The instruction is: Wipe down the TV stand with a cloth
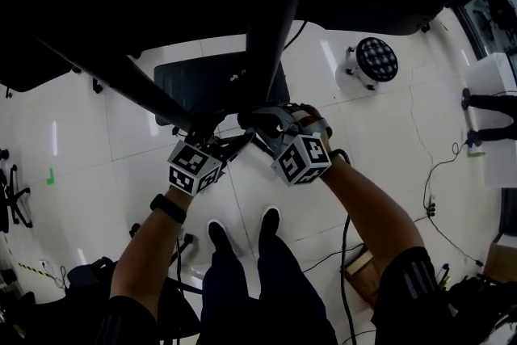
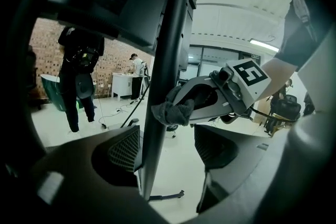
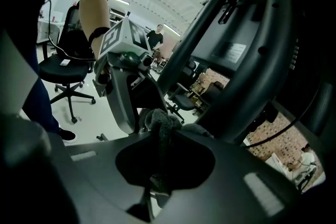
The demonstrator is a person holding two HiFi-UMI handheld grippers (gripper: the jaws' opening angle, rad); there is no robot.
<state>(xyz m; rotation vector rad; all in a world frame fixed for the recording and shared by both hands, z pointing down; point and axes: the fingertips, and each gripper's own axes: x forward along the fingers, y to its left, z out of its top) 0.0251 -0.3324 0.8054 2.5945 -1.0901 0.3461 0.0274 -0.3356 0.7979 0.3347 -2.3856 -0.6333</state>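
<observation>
The room has a glossy white floor (image 1: pixel 97 141), a brick wall (image 2: pixel 47 44) and 1 black office chair (image 3: pixel 63 66).

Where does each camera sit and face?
Head view: on the head, looking down at the stand pole; forearms, legs, shoes show.
Left gripper view: on the left hand-held gripper, facing the right hand-held gripper and forearm.
Right gripper view: on that gripper, facing its clamped cloth and the left forearm.
Gripper views share pole, cloth.

Cloth (image 3: pixel 160 121) lower half buried inside right tool (image 3: pixel 161 136); stand pole (image 1: pixel 271 44) upper end lost in dark.
</observation>
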